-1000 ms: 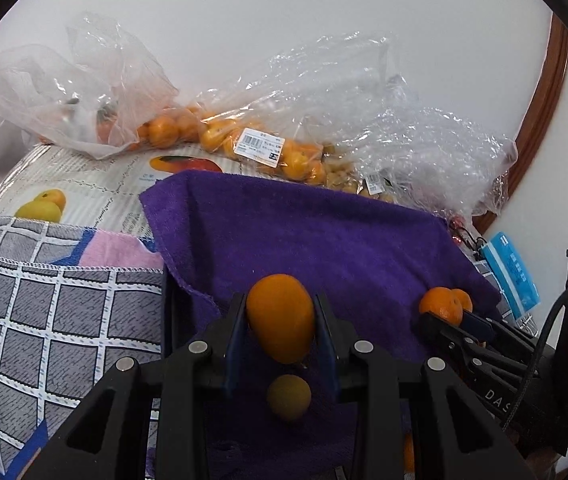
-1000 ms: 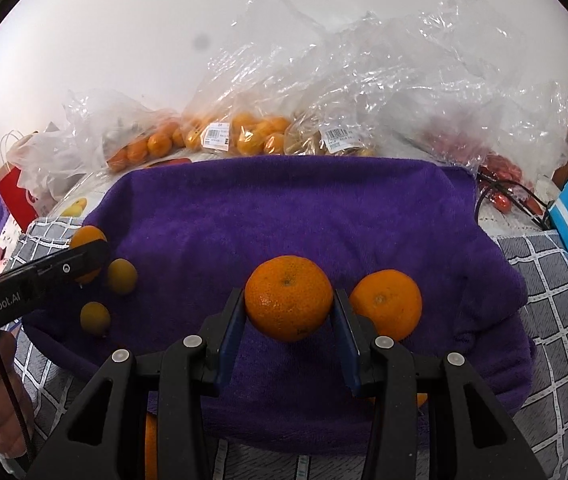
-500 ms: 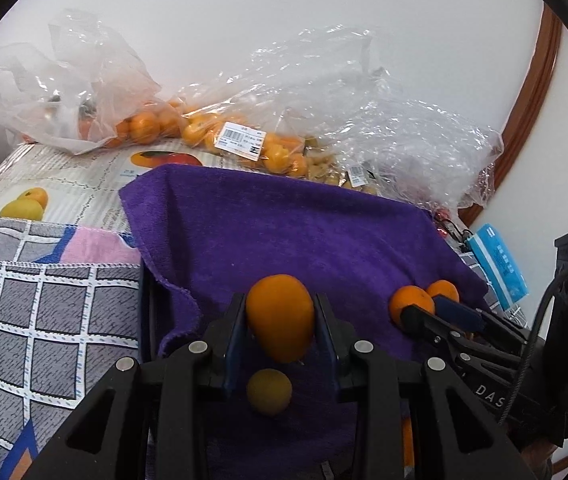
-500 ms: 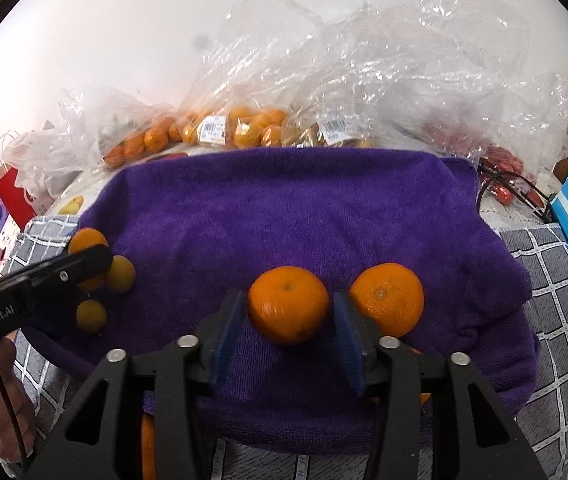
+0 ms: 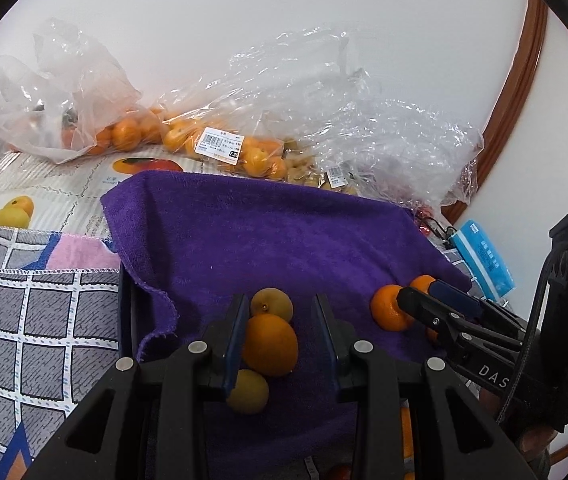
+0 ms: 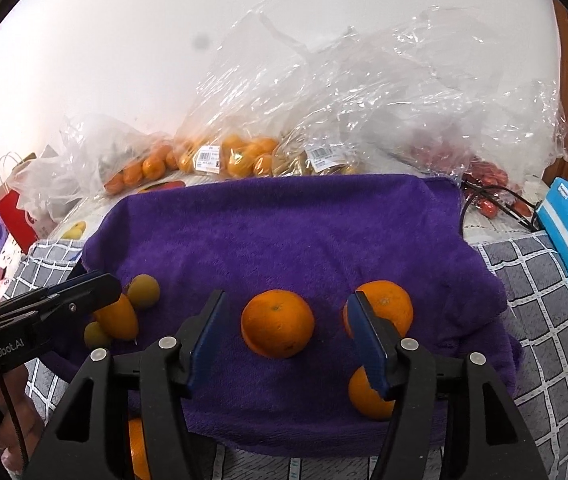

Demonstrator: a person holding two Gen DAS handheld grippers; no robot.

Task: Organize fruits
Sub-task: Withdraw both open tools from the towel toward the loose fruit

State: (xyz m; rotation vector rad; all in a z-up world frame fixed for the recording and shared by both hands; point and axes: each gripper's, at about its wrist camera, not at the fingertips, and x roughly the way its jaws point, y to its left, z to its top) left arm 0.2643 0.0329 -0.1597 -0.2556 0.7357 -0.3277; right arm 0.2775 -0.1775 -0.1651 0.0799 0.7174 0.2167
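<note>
White wall behind, bagged fruit along the back edge, and a purple towel [image 6: 284,232] spread as the sorting spot. Right gripper [image 6: 284,340] is opening around a mandarin [image 6: 277,323] resting mid-towel beside another orange [image 6: 388,304], probably grouping them. Left gripper [image 5: 279,328] looks parted around an oval orange fruit [image 5: 269,344] near the towel's left edge, by two small yellowish fruits [image 5: 272,304].

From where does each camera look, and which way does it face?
Left wrist: on the left gripper, facing forward and down across the purple towel to the fruit bags by the wall; its own fingers and the right gripper show.
Right wrist: on the right gripper, jaws opening around an orange, facing likewise; the left gripper and a hand show.
Shared: towel, bags, both grippers.
</note>
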